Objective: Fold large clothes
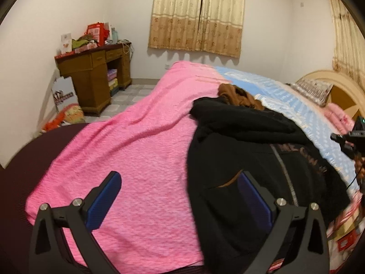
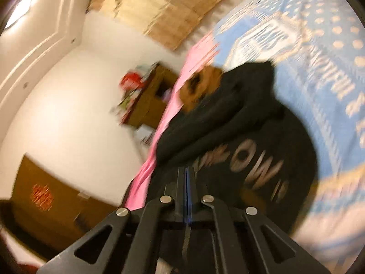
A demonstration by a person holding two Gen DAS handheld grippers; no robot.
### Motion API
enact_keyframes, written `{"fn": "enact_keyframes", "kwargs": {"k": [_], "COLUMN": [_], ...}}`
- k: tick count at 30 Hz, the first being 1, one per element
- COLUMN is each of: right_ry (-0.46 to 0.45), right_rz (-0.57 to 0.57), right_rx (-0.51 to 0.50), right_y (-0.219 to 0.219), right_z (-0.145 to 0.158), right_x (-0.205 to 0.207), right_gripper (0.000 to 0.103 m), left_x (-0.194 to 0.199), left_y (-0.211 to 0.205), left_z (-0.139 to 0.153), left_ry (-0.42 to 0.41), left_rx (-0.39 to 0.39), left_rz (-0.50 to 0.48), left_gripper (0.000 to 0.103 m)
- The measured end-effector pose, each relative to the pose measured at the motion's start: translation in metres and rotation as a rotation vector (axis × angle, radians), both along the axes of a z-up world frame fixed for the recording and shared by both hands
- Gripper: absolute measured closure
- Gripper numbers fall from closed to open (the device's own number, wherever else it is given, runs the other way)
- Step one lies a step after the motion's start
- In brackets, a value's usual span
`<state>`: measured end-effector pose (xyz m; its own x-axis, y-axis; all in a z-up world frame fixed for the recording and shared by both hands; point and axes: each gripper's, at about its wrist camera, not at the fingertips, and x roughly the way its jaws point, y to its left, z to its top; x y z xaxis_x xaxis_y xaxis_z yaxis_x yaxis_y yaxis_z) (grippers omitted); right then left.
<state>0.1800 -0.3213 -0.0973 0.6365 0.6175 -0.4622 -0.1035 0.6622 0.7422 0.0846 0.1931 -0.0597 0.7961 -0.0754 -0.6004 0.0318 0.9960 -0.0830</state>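
Black jacket (image 1: pixel 251 141), one; two tongs: left (image 1: pixel 180 196) spread, right (image 2: pixel 187 171) closed.

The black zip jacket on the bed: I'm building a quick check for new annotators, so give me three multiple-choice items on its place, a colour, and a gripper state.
1. Where does the black jacket lie?
A. partly on the pink blanket, partly on the blue cover
B. on the wooden desk
C. on the floor

2. What colour is the garment just beyond the jacket's hood?
A. green
B. brown
C. white

3. How do the left hand-held gripper's fingers stand?
A. shut
B. spread apart
C. out of view

Answers:
1 A, it straddles the pink blanket and the blue cover.
2 B, the brown garment is bunched there.
3 B, the left hand-held gripper shows a wide gap between its blue pads.
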Motion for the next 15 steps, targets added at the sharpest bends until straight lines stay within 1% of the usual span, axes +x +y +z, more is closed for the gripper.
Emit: {"fn": "enact_keyframes", "kwargs": {"k": [1, 2, 3, 5, 7, 9, 12, 15], "right_ry": [0.009, 0.008, 0.004, -0.023, -0.07, -0.082, -0.04, 0.026], "right_rz": [-0.024, -0.019, -0.003, 0.0, -0.009, -0.023, -0.031, -0.034], "right_rx": [-0.071, -0.09, -0.074, -0.073, -0.108, -0.143, -0.164, -0.284], "right_y": [0.002, 0.005, 0.005, 0.004, 0.002, -0.005, -0.017, -0.015], "right_z": [-0.005, -0.009, -0.011, -0.009, -0.001, 0.001, 0.0, -0.012], "right_x": [0.008, 0.012, 0.01, -0.008, -0.03, -0.053, -0.092, -0.129], "right_gripper": [0.103, 0.103, 0.103, 0.103, 0.102, 0.102, 0.102, 0.101], "left_x": [-0.002, -0.004, -0.006, -0.008, -0.009, -0.004, 0.005, 0.012], "left_y": [0.002, 0.004, 0.006, 0.009, 0.01, 0.006, -0.01, -0.029], "left_z": [0.0, 0.0, -0.001, -0.003, -0.005, -0.007, -0.01, -0.009], "left_ry": [0.002, 0.003, 0.002, 0.001, 0.0, 0.002, -0.004, -0.015], "left_rx": [0.015, 0.025, 0.035, 0.049, 0.039, 0.018, 0.002, -0.022], "left_rz": [0.008, 0.013, 0.014, 0.014, 0.009, -0.01, -0.059, -0.117], "left_gripper": [0.0, 0.0, 0.0, 0.0, 0.0, 0.0, 0.0, 0.0]}}
